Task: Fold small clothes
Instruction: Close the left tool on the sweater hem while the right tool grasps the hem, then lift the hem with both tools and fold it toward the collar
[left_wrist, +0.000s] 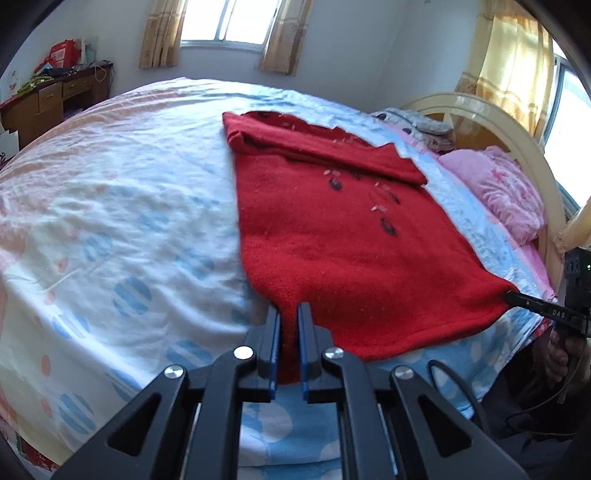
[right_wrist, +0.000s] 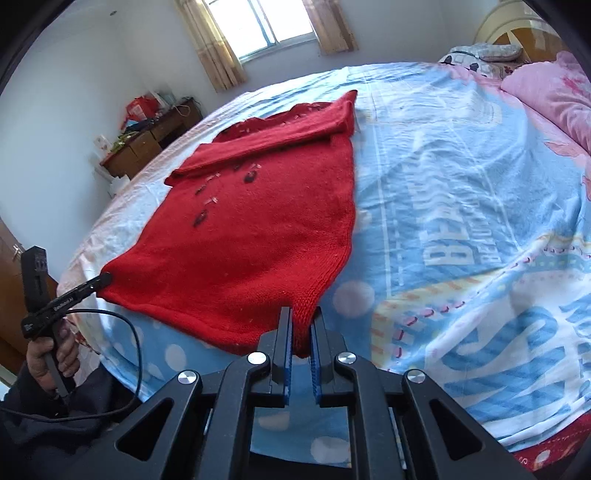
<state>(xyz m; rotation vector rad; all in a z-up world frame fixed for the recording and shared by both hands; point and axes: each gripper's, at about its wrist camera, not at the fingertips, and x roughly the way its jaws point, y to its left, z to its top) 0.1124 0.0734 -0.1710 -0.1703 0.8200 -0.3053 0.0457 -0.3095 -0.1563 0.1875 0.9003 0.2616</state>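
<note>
A red knitted sweater (left_wrist: 332, 240) (right_wrist: 251, 229) lies flat on the bed sheet (left_wrist: 110, 203) (right_wrist: 461, 184), hem towards me, with a sleeve (left_wrist: 325, 147) (right_wrist: 266, 140) folded across its far end. My left gripper (left_wrist: 288, 310) is shut on the hem's near left corner, and red knit fills the gap between its blue pads. My right gripper (right_wrist: 302, 314) is shut on the hem's other corner. Each view also shows the other gripper pinching its corner: the right gripper (left_wrist: 511, 295) at the right edge, the left gripper (right_wrist: 105, 278) at the left.
A pink pillow (left_wrist: 506, 192) (right_wrist: 554, 92) and a curved headboard (left_wrist: 480, 110) lie to the right of the sweater. A cluttered wooden desk (left_wrist: 55, 99) (right_wrist: 147, 144) stands against the far wall by a curtained window. A person's hand (right_wrist: 51, 354) holds the left gripper's handle, with a cable trailing.
</note>
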